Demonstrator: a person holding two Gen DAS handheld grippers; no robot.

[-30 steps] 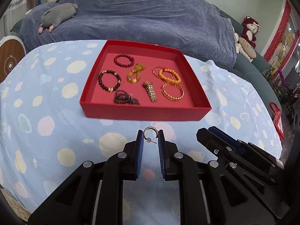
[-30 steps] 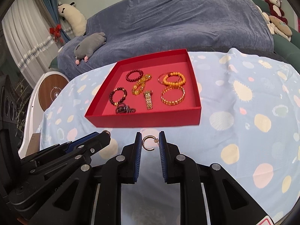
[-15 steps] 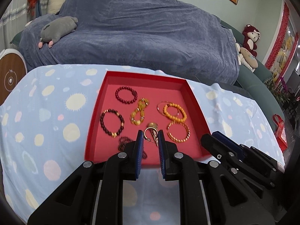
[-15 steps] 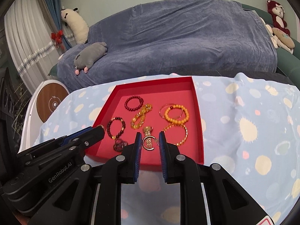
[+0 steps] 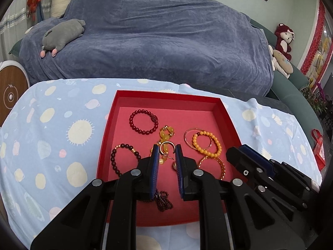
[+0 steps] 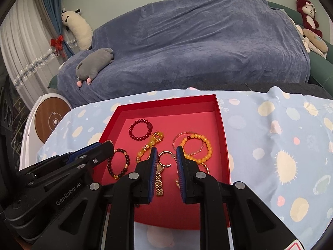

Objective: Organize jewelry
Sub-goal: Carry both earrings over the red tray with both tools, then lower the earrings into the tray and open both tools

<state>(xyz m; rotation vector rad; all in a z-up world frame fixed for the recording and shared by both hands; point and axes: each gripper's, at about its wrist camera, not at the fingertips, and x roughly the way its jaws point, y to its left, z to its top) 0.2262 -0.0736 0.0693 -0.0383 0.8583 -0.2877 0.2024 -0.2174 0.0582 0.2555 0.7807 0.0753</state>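
left tool (image 5: 165, 153) is clamped on a gold earring (image 5: 166, 146), above the red tray (image 5: 166, 95) middle, bare floor at 12 o'clock. right tool (image 6: 165, 155) clamps its earring (image 6: 164, 159) too, just beside, equally near.

spotted blue tablecloth (image 5: 68, 137) (table beneath), red tray (image 5: 226, 116)

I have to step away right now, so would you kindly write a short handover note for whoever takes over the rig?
Left gripper: shut on a gold open-hoop earring, held above the red cardboard tray.
Right gripper: shut on a second gold hoop earring, also over the tray.
In the tray: dark red bead bracelet, amber bead bracelet, gold watch band and other bracelets.
Done: bracelets are in the tray.
Left: set both earrings down on a bare patch, then open and withdraw.
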